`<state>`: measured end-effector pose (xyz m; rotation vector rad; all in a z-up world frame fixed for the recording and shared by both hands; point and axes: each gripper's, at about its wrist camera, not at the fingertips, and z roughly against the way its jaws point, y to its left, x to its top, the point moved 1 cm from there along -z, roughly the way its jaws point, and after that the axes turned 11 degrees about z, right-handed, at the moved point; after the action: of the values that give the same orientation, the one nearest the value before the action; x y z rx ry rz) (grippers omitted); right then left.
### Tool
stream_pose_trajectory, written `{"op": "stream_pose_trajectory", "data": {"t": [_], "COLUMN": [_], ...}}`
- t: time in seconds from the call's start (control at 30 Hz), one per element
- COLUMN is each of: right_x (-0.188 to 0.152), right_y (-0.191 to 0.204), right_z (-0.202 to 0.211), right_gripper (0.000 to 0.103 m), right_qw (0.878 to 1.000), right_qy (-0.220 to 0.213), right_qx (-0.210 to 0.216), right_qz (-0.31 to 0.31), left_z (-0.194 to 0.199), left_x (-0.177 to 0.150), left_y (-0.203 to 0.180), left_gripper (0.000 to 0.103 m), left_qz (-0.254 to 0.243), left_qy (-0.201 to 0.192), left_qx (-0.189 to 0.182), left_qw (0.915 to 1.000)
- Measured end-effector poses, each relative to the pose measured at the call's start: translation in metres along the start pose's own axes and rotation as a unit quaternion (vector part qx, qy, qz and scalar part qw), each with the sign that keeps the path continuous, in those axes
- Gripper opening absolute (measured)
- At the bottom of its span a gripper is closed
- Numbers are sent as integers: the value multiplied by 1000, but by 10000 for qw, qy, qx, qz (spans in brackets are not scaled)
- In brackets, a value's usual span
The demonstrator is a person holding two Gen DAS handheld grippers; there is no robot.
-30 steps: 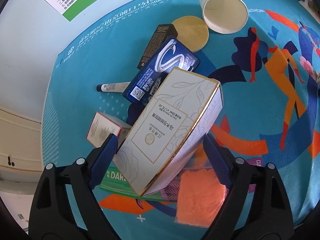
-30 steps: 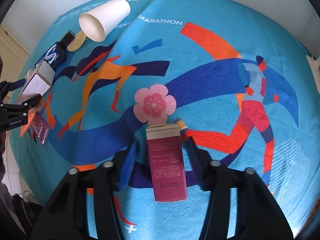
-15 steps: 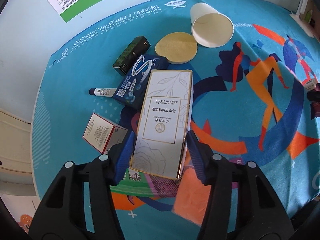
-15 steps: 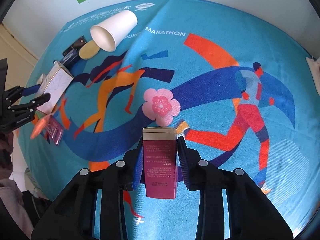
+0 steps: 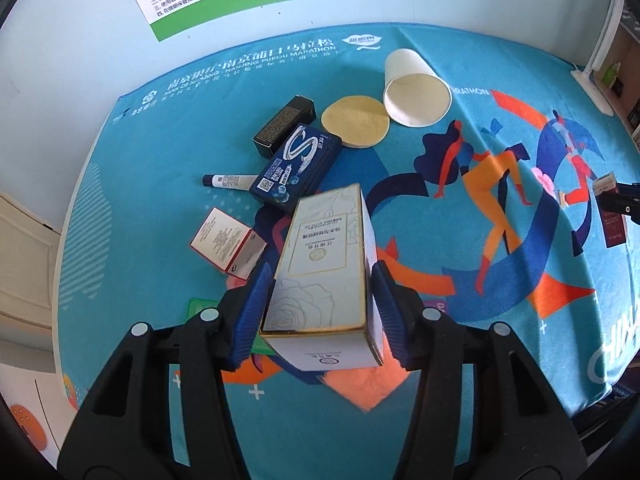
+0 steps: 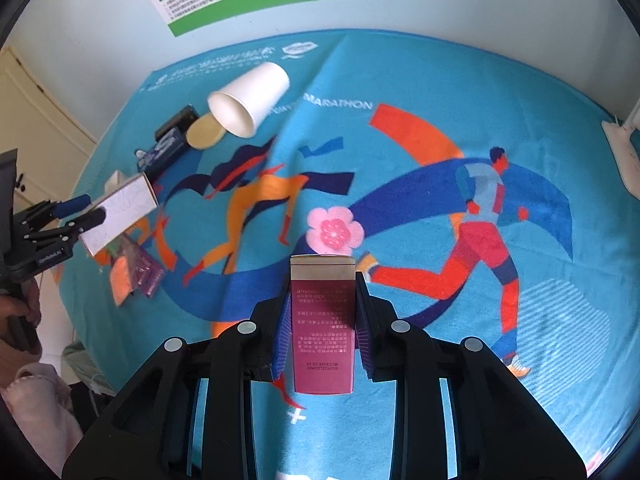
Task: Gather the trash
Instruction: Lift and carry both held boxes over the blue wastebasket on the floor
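The left tongs [image 5: 320, 312] pinch a white gold-trimmed carton [image 5: 324, 276] between their blue pads, lifted above the marathon-print cloth [image 5: 520, 320] on the desk. Ahead of them lie a blue box [image 5: 296, 170], a black box [image 5: 285, 125], a round tan pad [image 5: 355, 121] and a tipped paper cup [image 5: 414, 90]; left of them sits a small red-edged box [image 5: 226, 243]. The right tongs [image 6: 322, 330] pinch a maroon carton [image 6: 323, 328] above the cloth.

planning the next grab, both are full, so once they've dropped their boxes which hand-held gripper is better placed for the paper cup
Left. The left hand-held gripper, shut on the white and gold box, looks straight up at the paper cup. The right hand-held gripper sees it far to its left.
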<state>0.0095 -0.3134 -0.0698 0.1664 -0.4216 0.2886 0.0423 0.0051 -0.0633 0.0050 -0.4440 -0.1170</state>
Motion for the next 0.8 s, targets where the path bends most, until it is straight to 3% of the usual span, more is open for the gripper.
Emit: {"op": "stream_pose_trajectory", "data": {"t": [0.07,0.1,0.17,0.5,0.57,0.6,0.7,0.77,0.8], "right_x": [7,11,20,53,54,53,50,46,44], "right_y": [8,14,27,105,115,117,124,124,123], "right_z": [6,7,7,-3,-9,-12,-28,-43,-49], "right_gripper": [29,29,29,29,29,29,29,30,32], "right_qw": [9998,9995,9986,9840,9815,9809,9800,9813,9823], "right_qy": [-84,-130,-183,-192,-147,-130,-27,84,121], "right_qx": [84,140,280,817,891,919,975,924,886], "right_qz": [149,236,405,1574,1691,1711,1735,1687,1648], "left_z": [7,11,16,23,19,14,4,-1,-5], "left_x": [-3,-5,-8,-48,-52,-54,-59,-60,-59], "left_y": [5,8,14,65,72,76,80,82,84], "left_gripper": [49,24,1,2,5,13,56,67,79], "left_qz": [91,153,272,1123,1252,1305,1409,1577,1672], "left_qy": [-51,-88,-62,59,115,200,307,335,363], "left_qx": [-16,-16,30,133,43,1,-11,-124,-135], "left_qw": [9999,9998,9996,9936,9921,9912,9896,9868,9852]}}
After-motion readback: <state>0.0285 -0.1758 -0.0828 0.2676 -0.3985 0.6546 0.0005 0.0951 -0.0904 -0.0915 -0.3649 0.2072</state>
